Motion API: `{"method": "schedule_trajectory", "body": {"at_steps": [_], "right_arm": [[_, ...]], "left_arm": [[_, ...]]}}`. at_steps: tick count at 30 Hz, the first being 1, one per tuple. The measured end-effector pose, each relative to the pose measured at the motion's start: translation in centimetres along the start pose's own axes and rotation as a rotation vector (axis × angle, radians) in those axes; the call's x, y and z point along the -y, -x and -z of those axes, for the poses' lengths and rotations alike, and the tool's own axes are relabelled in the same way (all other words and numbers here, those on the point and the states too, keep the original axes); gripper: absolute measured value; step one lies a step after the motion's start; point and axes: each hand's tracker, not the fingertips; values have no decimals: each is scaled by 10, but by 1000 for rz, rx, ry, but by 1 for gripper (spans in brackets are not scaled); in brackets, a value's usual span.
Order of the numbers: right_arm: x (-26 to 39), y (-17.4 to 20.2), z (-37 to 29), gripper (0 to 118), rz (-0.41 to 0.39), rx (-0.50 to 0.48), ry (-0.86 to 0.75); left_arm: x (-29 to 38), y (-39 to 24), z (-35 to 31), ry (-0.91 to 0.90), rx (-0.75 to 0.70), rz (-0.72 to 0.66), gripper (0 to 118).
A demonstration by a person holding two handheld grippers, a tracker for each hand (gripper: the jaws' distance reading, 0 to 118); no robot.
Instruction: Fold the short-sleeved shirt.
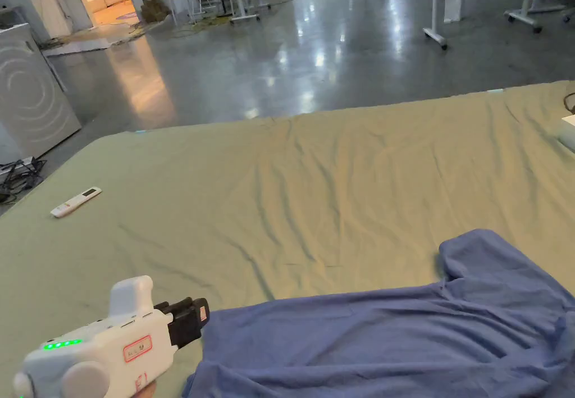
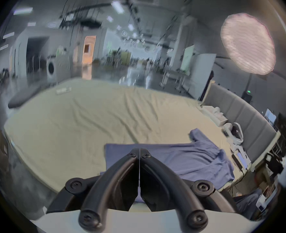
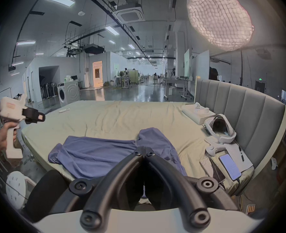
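A blue short-sleeved shirt (image 1: 393, 332) lies spread and rumpled on the near edge of the bed, one sleeve (image 1: 483, 259) pointing away from me. The shirt (image 2: 189, 159) lies just beyond my left gripper (image 2: 139, 150), whose black jaws are pressed together with nothing between them. In the head view the left gripper (image 1: 194, 318) hovers by the shirt's left edge, held above the sheet. My right gripper (image 3: 144, 148) is also shut and empty, hanging in front of the shirt (image 3: 96, 154); from there the left gripper (image 3: 38, 117) is off to the left in a hand.
The bed's pale green sheet (image 1: 281, 191) is wrinkled and wide. A white remote (image 1: 76, 201) lies near its far left. A headset (image 3: 221, 129), a phone (image 3: 229, 166) and boxes sit by the grey headboard (image 3: 239, 105) on the right. A washing machine (image 1: 28, 90) stands on the floor beyond.
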Motion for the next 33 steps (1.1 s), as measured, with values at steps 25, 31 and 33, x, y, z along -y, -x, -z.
{"method": "schedule_trajectory", "body": {"at_steps": [25,31,33], "right_arm": [[18,-31,61,0,53,46,210],[-19,-68,154,13,88,-36,299],[-27,-84,201,73,123,-67,359]], "left_arm": [[-20,37,183,494,-250,113,6],[-24,44,190,525,-246,97,5],[-28,42,186,548,-232,79,5]]}}
